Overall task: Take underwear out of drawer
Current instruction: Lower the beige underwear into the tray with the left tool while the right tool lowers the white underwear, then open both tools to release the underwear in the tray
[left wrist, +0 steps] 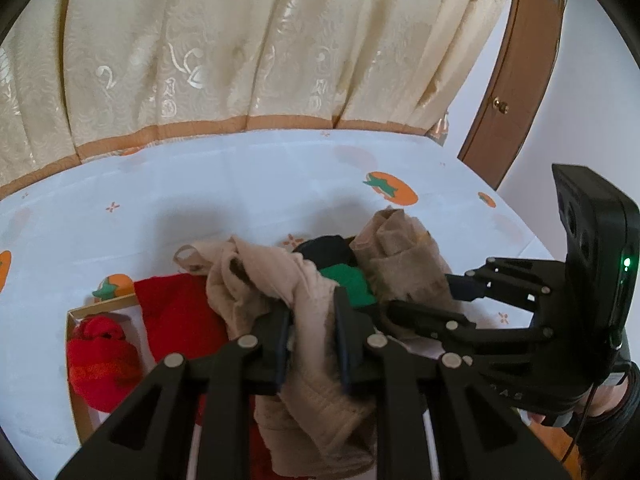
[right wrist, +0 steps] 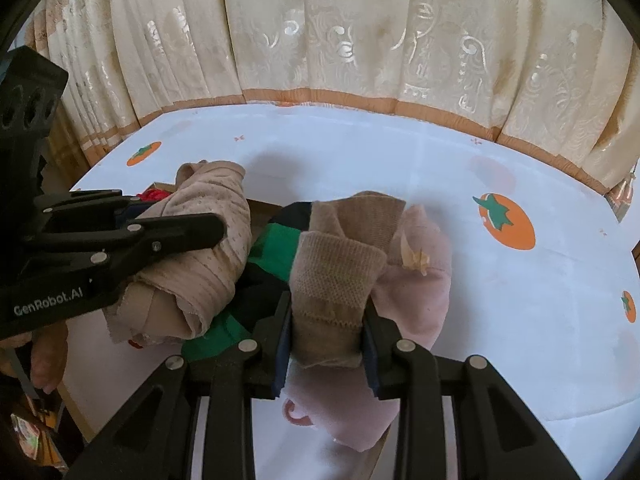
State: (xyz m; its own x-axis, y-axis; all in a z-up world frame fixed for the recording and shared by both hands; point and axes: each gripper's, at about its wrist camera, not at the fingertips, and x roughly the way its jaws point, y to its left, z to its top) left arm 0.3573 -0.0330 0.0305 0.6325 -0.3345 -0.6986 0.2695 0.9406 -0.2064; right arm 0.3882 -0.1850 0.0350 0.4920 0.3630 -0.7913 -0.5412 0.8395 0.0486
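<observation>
Step in hand, as judged: two garments are being lifted clear of the drawer (left wrist: 76, 360), a shallow cardboard tray resting on the white tablecloth (right wrist: 400, 152) with orange fruit print.

Left gripper (left wrist: 312, 344): jaws narrow, closed on a beige undergarment (left wrist: 280, 280). The cloth is pinched between the pads, bunched above them and hanging in a fold below. Right gripper (right wrist: 326, 344): jaws narrow, closed on a tan knit piece (right wrist: 340, 272), which stands up out of the pads over the drawer.

Relative to the drawer: both held pieces are raised above its contents. A pink garment (right wrist: 420, 280) lies beneath and beside the tan piece, touching it. A green-and-black garment (right wrist: 276, 248) lies between the two held pieces. A red rolled item (left wrist: 100, 348) sits in the drawer's left end, with a red garment (left wrist: 176, 312) beside it.

To be done well, judged: both grips are to be kept firm and the lift taken straight up, so that trailing folds are drawn free without the pink or green pieces being dragged out. The two pieces should be held apart. Snagging on the drawer rim is to be watched.
</observation>
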